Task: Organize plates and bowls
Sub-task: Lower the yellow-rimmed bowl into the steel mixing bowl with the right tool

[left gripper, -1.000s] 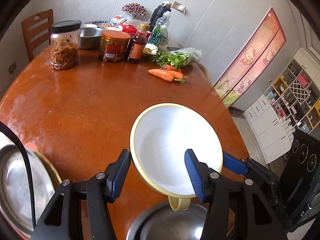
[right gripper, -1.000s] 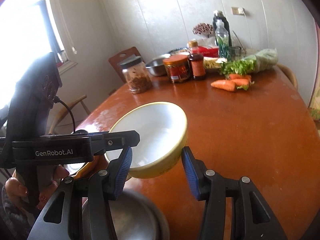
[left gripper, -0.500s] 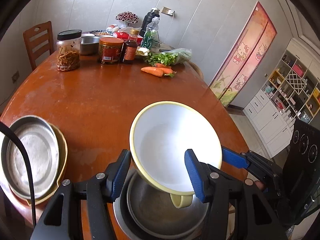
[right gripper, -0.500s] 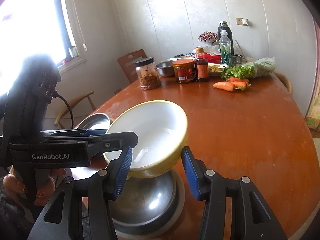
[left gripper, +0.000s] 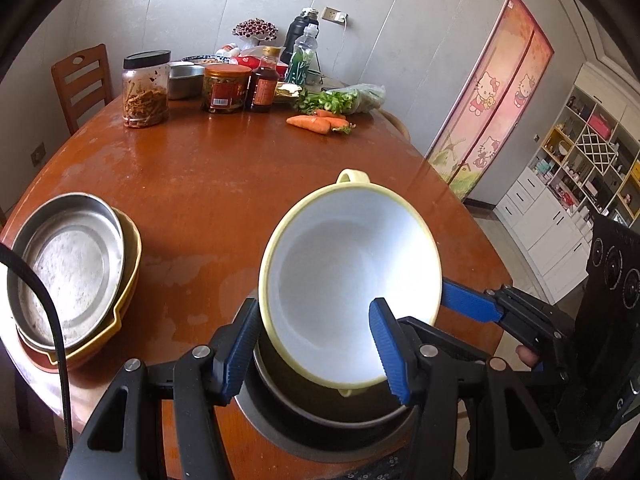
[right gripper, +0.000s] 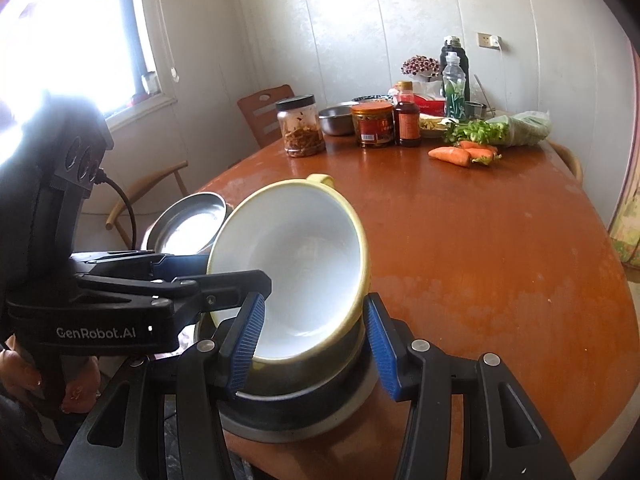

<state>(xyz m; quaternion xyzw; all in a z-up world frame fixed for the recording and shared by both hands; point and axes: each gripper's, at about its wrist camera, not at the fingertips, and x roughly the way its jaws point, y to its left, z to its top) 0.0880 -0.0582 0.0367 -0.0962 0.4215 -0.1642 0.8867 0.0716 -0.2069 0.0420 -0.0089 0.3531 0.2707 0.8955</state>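
Observation:
A yellow bowl (left gripper: 348,280) with a white inside and small loop handles hangs tilted just above a steel bowl (left gripper: 320,420) at the table's near edge. My left gripper (left gripper: 314,308) is shut on its near wall, one finger outside and one inside. My right gripper (right gripper: 314,300) is shut on the same yellow bowl (right gripper: 296,264) from the other side, and its blue finger (left gripper: 468,304) shows at the bowl's right rim. The left gripper (right gripper: 192,270) reaches in from the left over the steel bowl (right gripper: 300,408).
A steel plate (left gripper: 68,272) tops a yellow and a red dish at the left table edge. Jars (left gripper: 144,88), bottles, greens and carrots (left gripper: 316,122) crowd the far side. Bare brown tabletop (left gripper: 208,184) lies between. Chairs stand behind the table.
Both grippers drew back toward the near table edge with the yellow bowl. The steel bowl came into view beneath it, and the plate stack appeared at the left.

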